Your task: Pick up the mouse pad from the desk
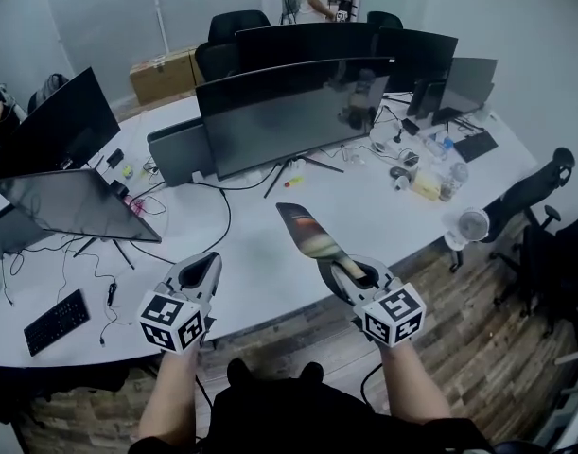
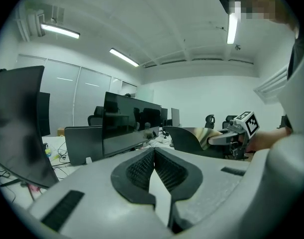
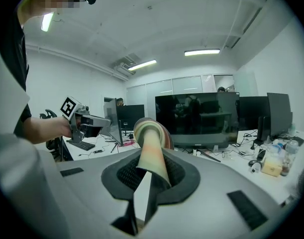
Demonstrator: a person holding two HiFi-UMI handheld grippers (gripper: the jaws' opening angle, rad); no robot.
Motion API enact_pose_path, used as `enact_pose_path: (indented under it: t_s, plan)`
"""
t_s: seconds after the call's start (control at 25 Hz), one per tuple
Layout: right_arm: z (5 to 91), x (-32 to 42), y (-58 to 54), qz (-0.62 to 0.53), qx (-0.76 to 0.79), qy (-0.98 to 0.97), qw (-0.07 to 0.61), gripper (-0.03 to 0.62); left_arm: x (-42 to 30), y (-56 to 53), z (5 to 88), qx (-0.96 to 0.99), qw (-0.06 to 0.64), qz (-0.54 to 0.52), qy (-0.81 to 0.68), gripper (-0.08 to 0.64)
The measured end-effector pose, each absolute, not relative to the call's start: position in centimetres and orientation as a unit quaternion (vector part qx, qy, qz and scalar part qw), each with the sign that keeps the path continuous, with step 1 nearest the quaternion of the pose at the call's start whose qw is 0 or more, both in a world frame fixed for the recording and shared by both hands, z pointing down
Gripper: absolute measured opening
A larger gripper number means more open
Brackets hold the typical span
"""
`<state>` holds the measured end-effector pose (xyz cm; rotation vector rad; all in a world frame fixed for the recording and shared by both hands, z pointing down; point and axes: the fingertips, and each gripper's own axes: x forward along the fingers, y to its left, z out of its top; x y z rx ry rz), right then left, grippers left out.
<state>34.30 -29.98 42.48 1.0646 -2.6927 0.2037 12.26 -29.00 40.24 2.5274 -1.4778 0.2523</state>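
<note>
Fingers of your right gripper (image 1: 348, 269) pinch the mouse pad (image 1: 306, 227) by one end, lifting it clear of the surface (image 1: 255, 258) before the curved monitor (image 1: 289, 116); left gripper (image 1: 204, 263) fingers pressed together, empty.

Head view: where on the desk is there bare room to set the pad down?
Bare desk lies between the curved monitor and the near edge, under the mouse pad in the right gripper. Crowded: keyboard and cables at left, bottles at right.

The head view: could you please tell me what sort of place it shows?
Most likely a shared office: a long white desk carries several monitors and a keyboard, with office chairs around it.
</note>
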Motion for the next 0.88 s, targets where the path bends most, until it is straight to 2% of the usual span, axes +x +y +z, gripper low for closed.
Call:
enact_pose_path:
  t_s: [0.36, 0.64, 0.88]
  plan:
    - [39.3, 35.8, -29.9, 0.052, 0.35, -0.931, 0.088, 0.048, 14.0, -28.8, 39.7, 0.855, 0.097, 0.079, -0.503, 0.009]
    - [37.4, 36.2, -29.6, 0.039, 0.392, -0.917, 0.053, 0.046, 12.6, -30.1, 37.6, 0.867, 0.071, 0.081, -0.486, 0.009]
    - [37.5, 34.9, -28.9, 0.043, 0.407, -0.911, 0.048, 0.04, 11.2, -30.3, 36.7, 0.872, 0.061, 0.071, -0.48, 0.009]
